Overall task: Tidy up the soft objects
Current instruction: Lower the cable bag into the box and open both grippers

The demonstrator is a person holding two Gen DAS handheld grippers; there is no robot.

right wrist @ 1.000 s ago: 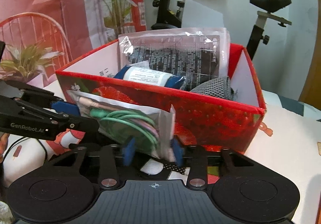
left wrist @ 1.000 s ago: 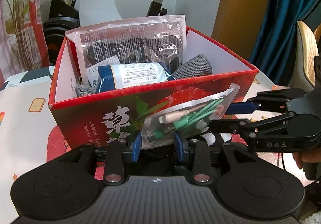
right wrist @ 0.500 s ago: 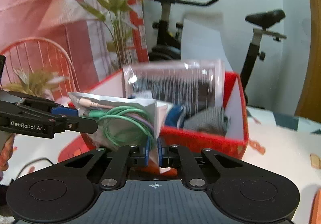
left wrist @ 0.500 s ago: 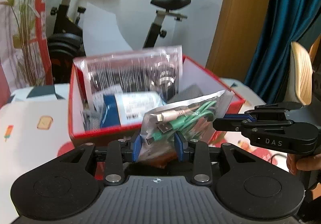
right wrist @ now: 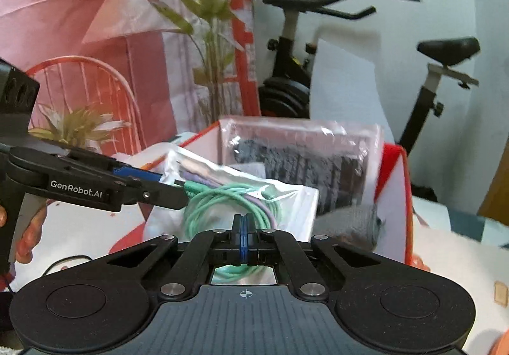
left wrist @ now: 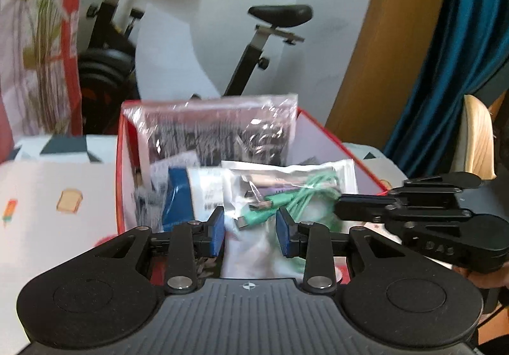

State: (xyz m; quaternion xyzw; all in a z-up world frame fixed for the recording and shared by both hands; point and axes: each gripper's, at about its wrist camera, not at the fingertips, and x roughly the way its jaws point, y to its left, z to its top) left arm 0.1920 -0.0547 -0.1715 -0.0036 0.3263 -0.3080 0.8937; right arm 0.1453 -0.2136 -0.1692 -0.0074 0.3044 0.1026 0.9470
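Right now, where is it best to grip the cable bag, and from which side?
Probably the cable bag's flat near edge, approached from the front: thin film pinches easily, as the right tool shows. The bulky cable coil would slip; the left tool brackets it loosely.

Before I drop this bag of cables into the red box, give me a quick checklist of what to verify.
1. Right gripper fingers shut on the clear plastic bag of green cables: ok.
2. Left gripper grip: fingers sit either side of the bag, contact cannot tell.
3. Bag raised above the red cardboard box rim: ok.
4. Free space inside the box: not ok, blue-and-white packet and large clear printed pouch crowd it.
5. Bag sealed: cannot tell.
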